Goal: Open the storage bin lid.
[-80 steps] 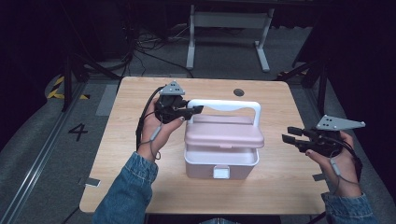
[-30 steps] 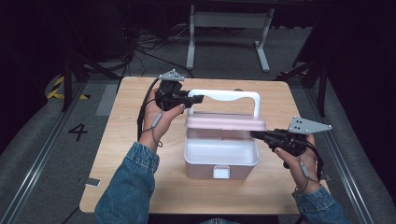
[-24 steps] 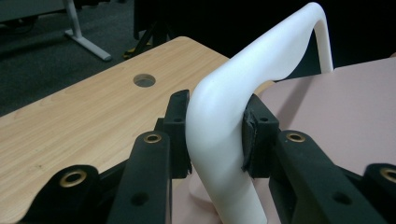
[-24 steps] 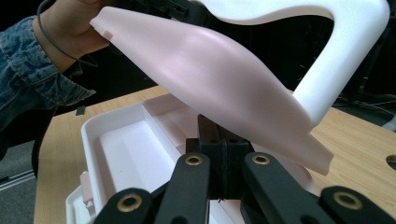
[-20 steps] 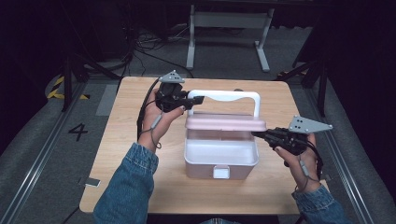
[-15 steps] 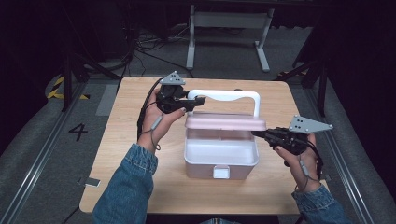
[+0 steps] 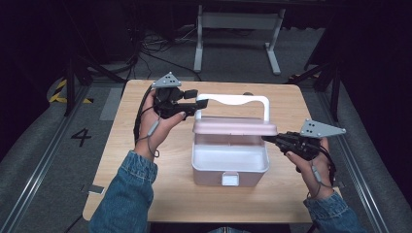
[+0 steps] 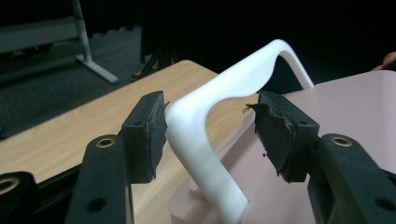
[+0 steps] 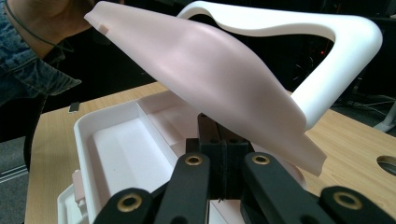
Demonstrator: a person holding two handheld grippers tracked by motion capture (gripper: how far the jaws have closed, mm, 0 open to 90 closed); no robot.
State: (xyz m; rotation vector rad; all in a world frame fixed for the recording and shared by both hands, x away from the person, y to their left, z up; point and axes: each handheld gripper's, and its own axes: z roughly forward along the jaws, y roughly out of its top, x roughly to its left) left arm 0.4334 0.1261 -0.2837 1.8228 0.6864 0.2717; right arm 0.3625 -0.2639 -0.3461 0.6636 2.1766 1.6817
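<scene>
I see the box (image 7: 230, 162) on the worktop (image 7: 145, 160) empty, pink lid (image 7: 234, 126) half raised; left tool (image 7: 199, 98) just spreading around white handle (image 7: 232, 100), right tool (image 7: 266, 139) pressed together under lid edge.

Wooden table (image 7: 145, 194), floor cables (image 7: 160, 53)

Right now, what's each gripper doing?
Left gripper: open, jaws just opening around the white handle.
Right gripper: shut, under the pink lid.

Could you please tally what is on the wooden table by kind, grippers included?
Pink plastic storage box with raised pink lid and white carry handle: 1
Black two-jaw grippers, left gripper and right gripper: 2
Total: 3
</scene>
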